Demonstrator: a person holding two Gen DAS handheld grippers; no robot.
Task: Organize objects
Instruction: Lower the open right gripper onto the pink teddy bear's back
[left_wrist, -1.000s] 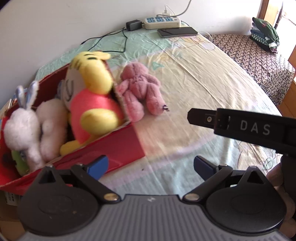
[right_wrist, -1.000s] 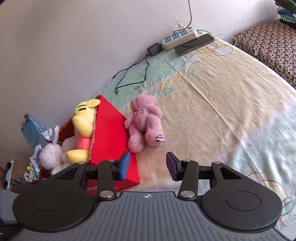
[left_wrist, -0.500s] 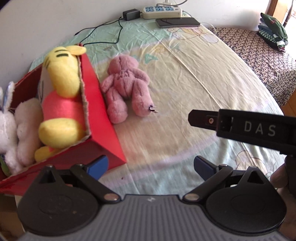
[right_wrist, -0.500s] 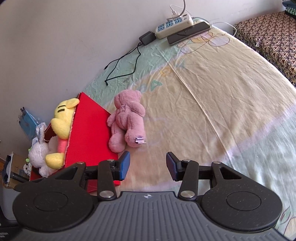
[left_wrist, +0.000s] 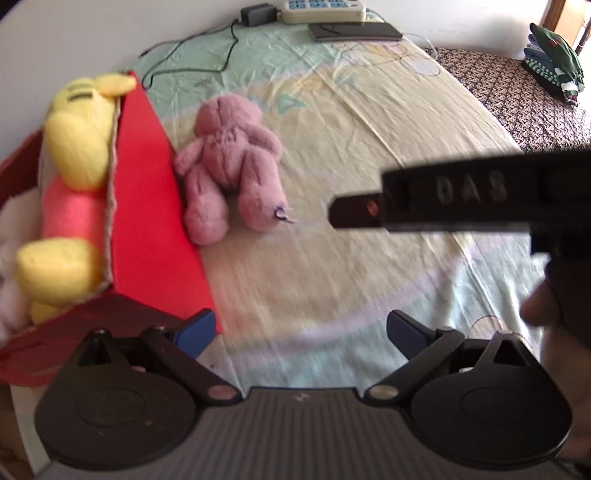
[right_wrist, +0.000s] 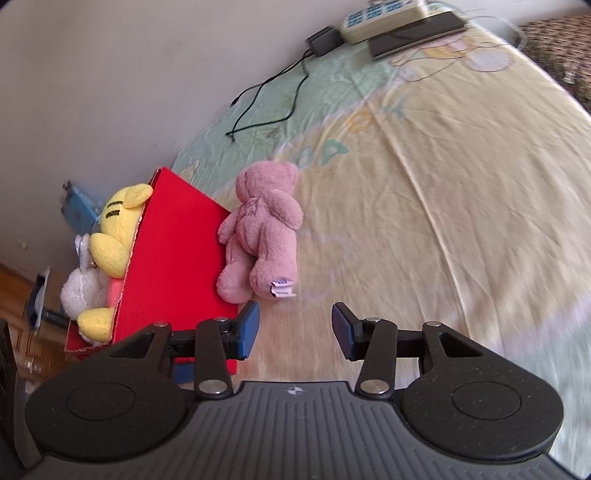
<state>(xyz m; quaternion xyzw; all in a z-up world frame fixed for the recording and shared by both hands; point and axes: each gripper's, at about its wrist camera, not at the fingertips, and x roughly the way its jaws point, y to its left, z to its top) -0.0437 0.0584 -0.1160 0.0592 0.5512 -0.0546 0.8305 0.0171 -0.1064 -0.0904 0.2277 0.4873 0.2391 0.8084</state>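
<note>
A soft pink plush bear (right_wrist: 264, 236) is lying on the bed (right_wrist: 443, 184), touching the red cardboard box (right_wrist: 177, 266). Both the left tongs (left_wrist: 301, 326) and right tongs (right_wrist: 295, 328) are gaping apart, holding nothing.

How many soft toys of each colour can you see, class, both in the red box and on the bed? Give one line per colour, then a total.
Pink: 1, the pink teddy bear lying on the bed sheet beside the red box
Yellow: 1, the yellow plush in the box
White: 1, the white plush in the box
Total: 3
</note>
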